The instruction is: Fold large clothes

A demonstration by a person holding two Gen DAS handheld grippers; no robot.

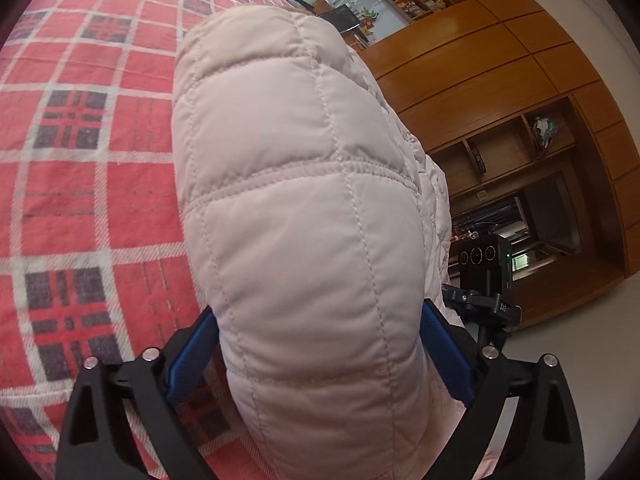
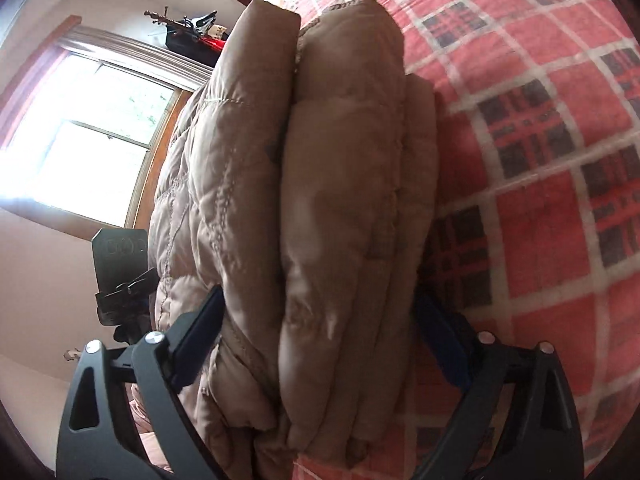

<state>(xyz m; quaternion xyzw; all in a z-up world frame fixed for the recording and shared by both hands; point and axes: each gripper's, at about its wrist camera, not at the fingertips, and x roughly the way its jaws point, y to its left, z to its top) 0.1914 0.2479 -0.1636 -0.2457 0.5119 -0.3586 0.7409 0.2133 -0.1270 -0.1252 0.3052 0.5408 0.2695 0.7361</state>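
Observation:
A thick, pale beige quilted jacket (image 1: 296, 184) lies folded into a bulky stack on a bed with a red plaid cover (image 1: 80, 160). My left gripper (image 1: 318, 312) spans one end of the stack, both blue pads pressed into the padding. In the right wrist view the same jacket (image 2: 320, 184) shows its several stacked layers edge-on, and my right gripper (image 2: 320, 296) clamps the other end, one blue pad on each side. Each gripper's black body shows past the jacket in the other's view: the right gripper (image 1: 486, 272) and the left gripper (image 2: 120, 256).
The plaid bed cover (image 2: 540, 160) stretches away beside the jacket. Wooden wardrobes and shelves (image 1: 500, 112) stand past the bed in the left wrist view. A bright window (image 2: 88, 136) and a white wall fill the left of the right wrist view.

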